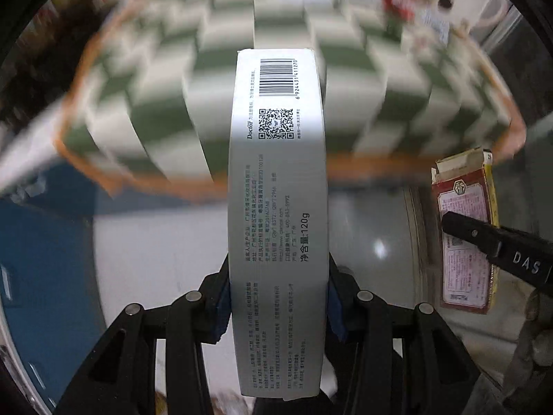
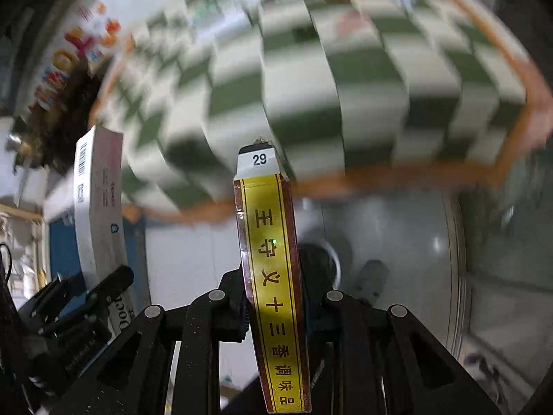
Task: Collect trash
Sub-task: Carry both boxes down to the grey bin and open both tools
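1. Motion smears the green-and-white checked cloth (image 1: 283, 17) and its orange border (image 2: 397, 173); items at the cloth's far edge are too blurred to identify.
2. The left gripper (image 1: 276, 297) is clamped on a long white toothpaste box (image 1: 276, 207), barcode and QR code uppermost, its near end cut off by the frame.
3. The right gripper (image 2: 274, 297) pinches a red-and-yellow seasoning box (image 2: 269, 242), its top flap open.
4. Both boxes hang over what is possibly a pale floor (image 2: 380, 228).

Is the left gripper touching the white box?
Touching. In the left wrist view the left gripper has its blue pads pressed on both sides of the white box.
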Motion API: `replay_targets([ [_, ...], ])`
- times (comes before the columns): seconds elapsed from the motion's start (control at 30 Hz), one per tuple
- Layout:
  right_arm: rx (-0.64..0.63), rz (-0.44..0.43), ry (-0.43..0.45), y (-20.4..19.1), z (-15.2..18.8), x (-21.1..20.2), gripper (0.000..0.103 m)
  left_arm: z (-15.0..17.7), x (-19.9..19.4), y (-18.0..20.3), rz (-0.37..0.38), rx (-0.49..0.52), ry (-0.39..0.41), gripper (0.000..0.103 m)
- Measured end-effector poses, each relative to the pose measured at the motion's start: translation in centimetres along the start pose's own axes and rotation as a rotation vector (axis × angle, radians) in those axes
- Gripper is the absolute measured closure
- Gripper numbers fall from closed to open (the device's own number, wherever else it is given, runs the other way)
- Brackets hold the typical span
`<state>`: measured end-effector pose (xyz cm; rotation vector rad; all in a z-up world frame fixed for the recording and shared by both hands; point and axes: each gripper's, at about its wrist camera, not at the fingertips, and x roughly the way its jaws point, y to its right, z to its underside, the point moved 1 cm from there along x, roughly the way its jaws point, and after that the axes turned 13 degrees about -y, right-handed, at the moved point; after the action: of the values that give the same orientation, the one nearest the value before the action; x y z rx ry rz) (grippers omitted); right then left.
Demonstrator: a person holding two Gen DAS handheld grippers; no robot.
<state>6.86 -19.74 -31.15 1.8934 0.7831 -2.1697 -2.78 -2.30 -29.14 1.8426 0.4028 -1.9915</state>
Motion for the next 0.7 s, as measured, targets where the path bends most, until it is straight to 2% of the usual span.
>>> replay_targets([
  [0.13,0.033,0.014,-0.131,3.1,2.5,9.1,0.080,0.2,10.3,-0.6,0.117,-0.023,-0.207,0.061],
  [0.23,0.069,0.004,-0.229,6.0,3.3,17.9,0.080,-1.0,20.5,-1.2,0.173,-0.054,-0.354,0.061],
  [0.33,0.087,-0.026,-0.288,8.3,3.0,25.7,0.080,-2.4,29.6,-1.1,0.183,-0.034,-0.452,0.061],
  [0.4,0.087,-0.041,-0.325,9.7,2.5,31.3,0.080,-3.4,34.4,-0.9,0.175,-0.017,-0.490,0.061],
  [0.5,0.095,-0.059,-0.356,11.2,1.4,37.8,0.080,-4.9,40.5,-1.0,0.212,-0.017,-0.528,0.059],
  [0.53,0.098,-0.066,-0.361,11.7,1.0,39.9,0.079,-5.2,41.9,-1.1,0.218,-0.025,-0.535,0.051],
  [0.57,0.100,-0.072,-0.367,12.0,0.7,41.8,0.079,-5.6,43.3,-1.3,0.229,-0.036,-0.538,0.037],
  [0.6,0.100,-0.079,-0.375,12.2,0.4,43.1,0.079,-5.7,44.2,-1.5,0.237,-0.046,-0.528,0.030],
  [0.63,0.105,-0.084,-0.376,12.6,0.1,44.3,0.079,-6.1,45.2,-1.8,0.232,-0.061,-0.513,0.017],
  [0.67,0.114,-0.082,-0.373,12.9,-0.1,45.5,0.078,-5.9,45.6,-2.2,0.230,-0.070,-0.505,0.009],
  [0.7,0.118,-0.081,-0.379,13.1,-0.5,46.4,0.076,-5.9,46.0,-2.5,0.227,-0.086,-0.498,0.007],
])
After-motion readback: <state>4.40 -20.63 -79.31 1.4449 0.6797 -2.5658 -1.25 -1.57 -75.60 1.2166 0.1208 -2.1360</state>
